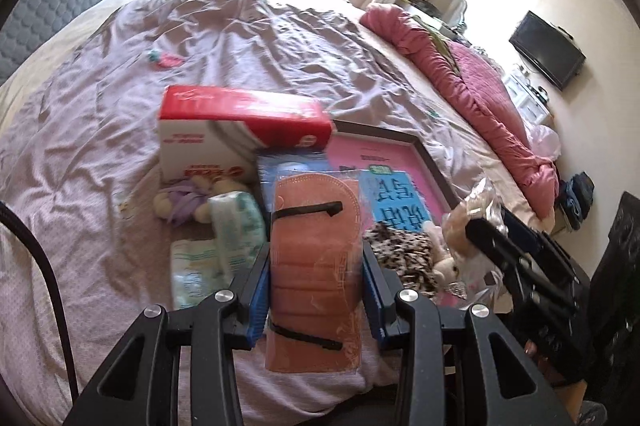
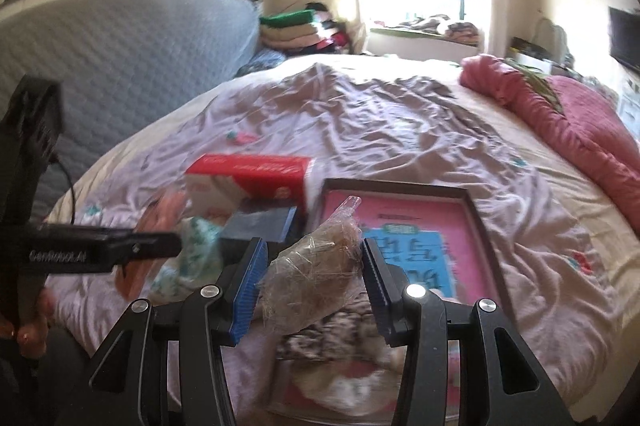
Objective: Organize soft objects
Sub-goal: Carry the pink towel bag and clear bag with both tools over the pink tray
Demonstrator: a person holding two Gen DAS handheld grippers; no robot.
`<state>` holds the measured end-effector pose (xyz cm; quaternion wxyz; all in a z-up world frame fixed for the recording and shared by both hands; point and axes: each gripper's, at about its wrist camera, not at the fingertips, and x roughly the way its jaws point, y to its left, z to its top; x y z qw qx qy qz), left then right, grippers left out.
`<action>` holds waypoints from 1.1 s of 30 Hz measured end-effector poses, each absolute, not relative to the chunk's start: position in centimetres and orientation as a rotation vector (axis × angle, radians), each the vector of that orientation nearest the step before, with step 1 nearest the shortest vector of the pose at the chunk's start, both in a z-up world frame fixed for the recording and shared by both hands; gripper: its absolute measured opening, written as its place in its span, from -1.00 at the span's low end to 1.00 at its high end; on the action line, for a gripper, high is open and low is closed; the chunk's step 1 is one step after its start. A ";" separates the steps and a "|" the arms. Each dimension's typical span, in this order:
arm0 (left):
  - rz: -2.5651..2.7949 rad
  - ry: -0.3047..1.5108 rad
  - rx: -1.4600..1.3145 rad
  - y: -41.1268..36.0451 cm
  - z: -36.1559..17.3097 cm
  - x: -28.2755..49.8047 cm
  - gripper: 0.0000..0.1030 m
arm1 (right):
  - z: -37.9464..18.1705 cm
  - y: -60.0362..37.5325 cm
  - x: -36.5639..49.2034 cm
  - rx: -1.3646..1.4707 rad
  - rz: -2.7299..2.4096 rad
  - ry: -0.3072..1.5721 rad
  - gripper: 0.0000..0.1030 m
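Orange masks pack (image 1: 314, 266) clamped in left gripper (image 1: 316, 290); right gripper (image 2: 314, 286) clamped bagged plush (image 2: 320, 266); both above pink tray (image 2: 472, 222), 0 visibly sorted.

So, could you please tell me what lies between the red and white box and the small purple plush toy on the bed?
Nothing: in the left wrist view the purple plush toy rests right against the red and white box.
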<state>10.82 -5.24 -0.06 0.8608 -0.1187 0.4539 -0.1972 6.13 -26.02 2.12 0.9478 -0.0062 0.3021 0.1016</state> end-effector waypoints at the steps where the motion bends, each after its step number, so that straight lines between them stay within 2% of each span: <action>1: -0.423 0.949 -0.243 -5.7 0.1 10.6 -0.22 | 2.3 -26.7 6.0 0.000 0.191 0.607 -0.04; 15: -0.515 0.945 -0.146 -12.7 0.5 9.2 -0.22 | 4.0 -33.4 4.1 0.116 0.097 0.540 -0.04; 33: -0.547 0.978 -0.076 -17.9 -1.0 9.7 -0.22 | 2.3 -37.8 3.8 0.152 0.020 0.570 -0.04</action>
